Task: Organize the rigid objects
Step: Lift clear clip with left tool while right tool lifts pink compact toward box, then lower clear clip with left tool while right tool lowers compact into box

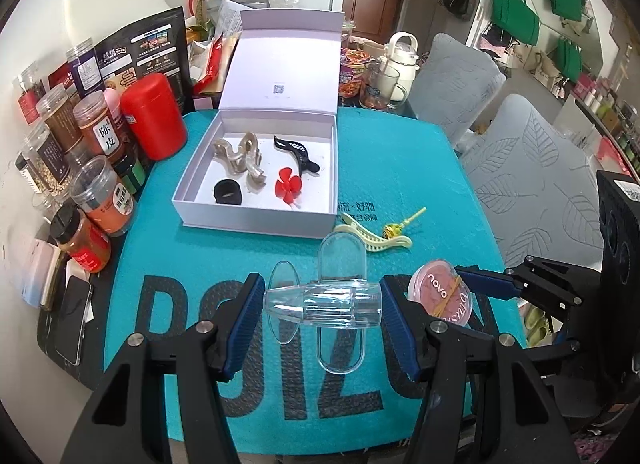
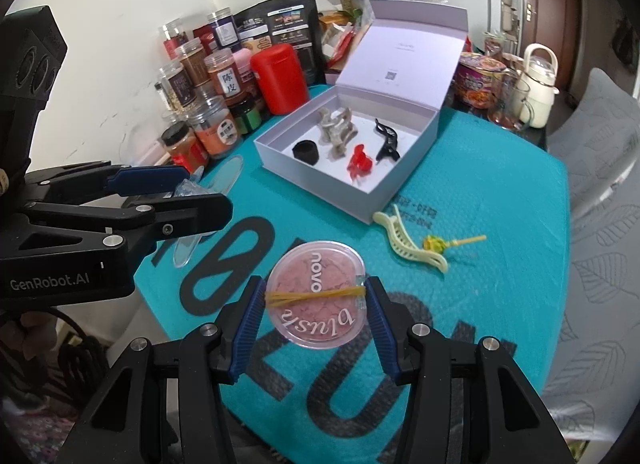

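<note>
My left gripper is shut on a clear plastic hair clip, held crosswise above the teal mat. My right gripper is shut on a round pink blush compact with a yellow rubber band across it. The two grippers hang side by side; the compact shows at the right of the left wrist view. Further back, an open white box holds beige claw clips, a black clip, a red flower clip and a black hair tie. A cream clip and a small yellow pick lie on the mat.
Spice jars and a red canister crowd the table's left side, with a phone at the left edge. A glass mug and white kettle stand behind the box. Grey padded chairs stand to the right.
</note>
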Available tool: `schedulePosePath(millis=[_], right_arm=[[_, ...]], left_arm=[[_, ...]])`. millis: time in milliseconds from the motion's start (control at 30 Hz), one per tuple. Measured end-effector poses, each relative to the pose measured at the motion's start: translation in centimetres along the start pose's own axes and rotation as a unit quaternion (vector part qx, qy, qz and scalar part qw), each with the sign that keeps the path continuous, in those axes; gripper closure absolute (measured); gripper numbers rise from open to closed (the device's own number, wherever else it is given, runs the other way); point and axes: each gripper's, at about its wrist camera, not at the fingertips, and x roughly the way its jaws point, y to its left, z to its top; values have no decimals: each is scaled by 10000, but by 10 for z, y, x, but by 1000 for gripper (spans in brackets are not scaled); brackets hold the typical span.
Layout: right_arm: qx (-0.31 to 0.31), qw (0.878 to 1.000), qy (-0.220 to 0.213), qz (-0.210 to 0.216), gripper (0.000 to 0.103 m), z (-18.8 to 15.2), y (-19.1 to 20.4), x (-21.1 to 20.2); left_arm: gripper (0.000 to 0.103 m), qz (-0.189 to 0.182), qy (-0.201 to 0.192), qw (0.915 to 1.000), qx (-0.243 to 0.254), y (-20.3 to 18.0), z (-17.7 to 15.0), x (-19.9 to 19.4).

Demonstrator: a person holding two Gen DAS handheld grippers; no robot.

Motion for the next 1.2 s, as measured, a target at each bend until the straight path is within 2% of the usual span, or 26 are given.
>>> schedulePosePath(millis=[533,1200], right_arm=[[33,9998,-17,-178,53,58,-10,39],[194,9990,-98,-391,53,135,-45,95]], left_arm=[[45,-82,-2,10000,-39,40,51,31],[45,-169,175,9995,188,84,128,105]])
